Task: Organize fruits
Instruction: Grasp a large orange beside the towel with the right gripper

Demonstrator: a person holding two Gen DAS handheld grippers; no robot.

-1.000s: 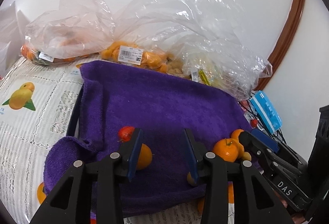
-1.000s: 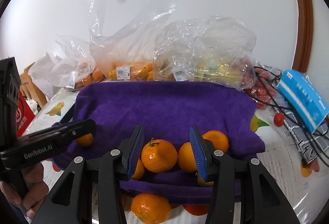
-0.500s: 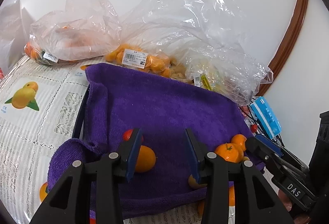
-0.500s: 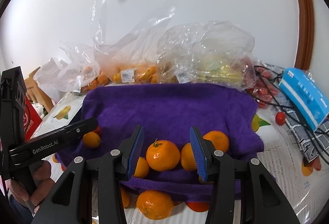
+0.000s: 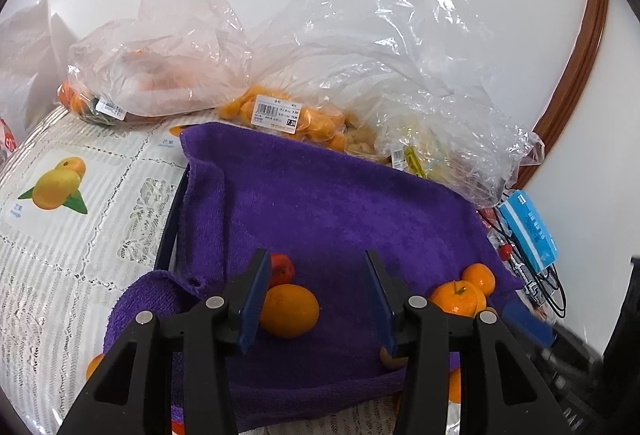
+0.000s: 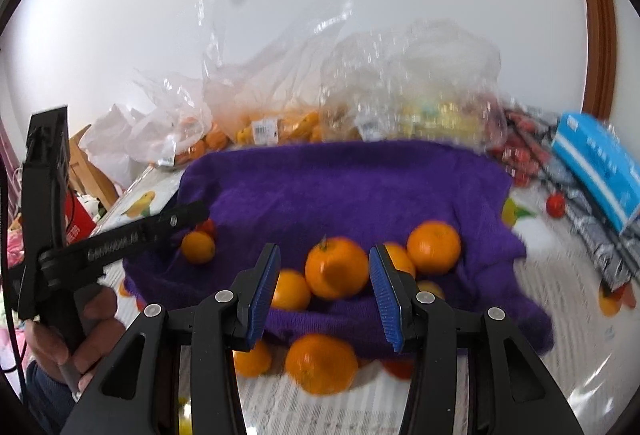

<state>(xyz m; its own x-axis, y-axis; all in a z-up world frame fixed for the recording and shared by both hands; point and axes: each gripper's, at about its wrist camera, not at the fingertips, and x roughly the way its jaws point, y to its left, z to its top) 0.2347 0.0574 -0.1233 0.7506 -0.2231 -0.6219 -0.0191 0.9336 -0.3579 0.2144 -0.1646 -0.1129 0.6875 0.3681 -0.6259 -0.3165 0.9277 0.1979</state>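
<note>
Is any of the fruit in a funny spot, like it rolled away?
Yes. A few oranges lie off the purple towel, on the tablecloth by its near edge; the biggest stray orange sits right in front. The rest are grouped on the towel, so these look as if they rolled off.

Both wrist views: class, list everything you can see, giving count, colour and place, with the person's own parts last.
purple towel: one, draped over a tray, centre.
oranges: several, orange, most on the towel's near side, some on the table below it.
red fruit: one, on the towel behind the lone orange.
plastic bags: several, clear, holding fruit, behind the towel.
blue box: one, right of the towel.
tablecloth: one, white with fruit prints.
left tongs: black with blue pads, open, just widening, nothing gripped.
right tongs: same, open.
hand: one, holding the left tongs.
</note>
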